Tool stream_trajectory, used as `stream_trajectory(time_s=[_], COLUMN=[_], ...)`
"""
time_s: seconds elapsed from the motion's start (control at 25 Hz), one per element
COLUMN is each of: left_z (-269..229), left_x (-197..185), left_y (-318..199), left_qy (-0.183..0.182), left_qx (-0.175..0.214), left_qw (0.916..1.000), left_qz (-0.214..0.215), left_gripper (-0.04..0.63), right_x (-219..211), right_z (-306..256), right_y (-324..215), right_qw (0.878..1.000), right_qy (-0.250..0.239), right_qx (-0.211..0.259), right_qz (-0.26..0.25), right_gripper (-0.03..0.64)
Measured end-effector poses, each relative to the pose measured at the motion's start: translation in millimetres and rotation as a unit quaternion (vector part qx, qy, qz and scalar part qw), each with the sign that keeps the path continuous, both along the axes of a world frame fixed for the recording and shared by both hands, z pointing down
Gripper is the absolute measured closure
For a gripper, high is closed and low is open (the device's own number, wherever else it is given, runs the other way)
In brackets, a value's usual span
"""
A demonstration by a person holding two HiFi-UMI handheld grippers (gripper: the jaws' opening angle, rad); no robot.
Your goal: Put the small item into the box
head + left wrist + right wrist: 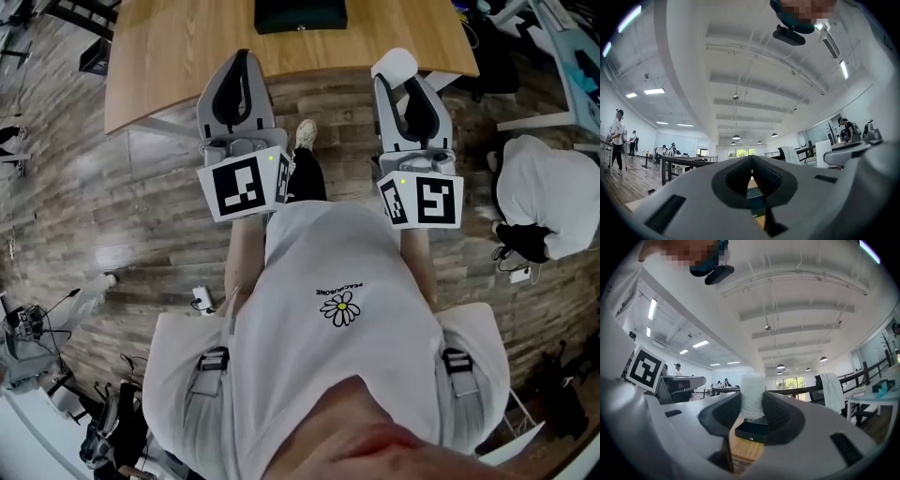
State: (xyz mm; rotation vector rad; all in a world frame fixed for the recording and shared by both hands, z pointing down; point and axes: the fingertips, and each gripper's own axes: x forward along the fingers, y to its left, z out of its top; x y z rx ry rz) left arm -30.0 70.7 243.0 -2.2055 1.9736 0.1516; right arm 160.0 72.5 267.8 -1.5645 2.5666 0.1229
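A dark green box (300, 15) sits at the far edge of the wooden table (178, 56). The small item (395, 63) is a white, roll-like piece, and my right gripper (398, 69) is shut on it, short of the table's near edge. In the right gripper view the white item (752, 396) stands upright between the jaws of the right gripper (752, 401), with the box (752, 430) straight ahead and lower. My left gripper (242, 58) is level with the right one, with nothing in it. In its own view the left gripper (751, 174) shows only a thin slit between its jaws, and the box (755, 196) shows through that slit.
A person in white crouches on the floor at the right (544, 192). Cables and equipment (28, 328) lie at the lower left. A white desk (562, 56) stands at the upper right. Far-off people (618, 138) stand in the left gripper view.
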Motion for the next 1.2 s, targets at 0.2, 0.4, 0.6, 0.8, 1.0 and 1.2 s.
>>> stream_trajectory(time_s=[0.2,0.4,0.6,0.8,1.0,1.2], left_z=[9.5,8.7,-1.9,-13.5,-9.5,-3.2], left_x=[-12.9,-34.7,-76.5,-109.1,-113.5,-112.7], left_y=[-52.9,-114.2,-190.4,-254.4,-288.2,-301.5], left_qy=[0.004,0.002,0.009,0.019,0.028,0.023], left_qx=[-0.007,-0.007,-0.010,-0.012,-0.024,-0.030], left_qw=[0.9999,0.9999,0.9998,0.9995,0.9990,0.9990], left_qz=[0.009,0.014,0.016,0.021,0.027,0.021], left_gripper=[0.580,0.580,0.580,0.580,0.580,0.580], right_x=[-15.5,-37.4,-72.9,-101.5,-107.6,-112.0], right_z=[4.5,-2.0,-9.2,-20.3,-23.9,-15.0], right_y=[-53.4,-115.4,-190.1,-244.3,-279.0,-300.9], right_qw=[1.000,1.000,0.999,0.998,0.997,0.997], right_qy=[0.007,0.016,0.027,0.051,0.075,0.070], right_qx=[-0.008,-0.005,-0.017,-0.028,-0.025,-0.034], right_qz=[0.004,0.007,0.018,0.019,0.019,0.005], right_gripper=[0.463,0.463,0.462,0.462,0.462,0.462])
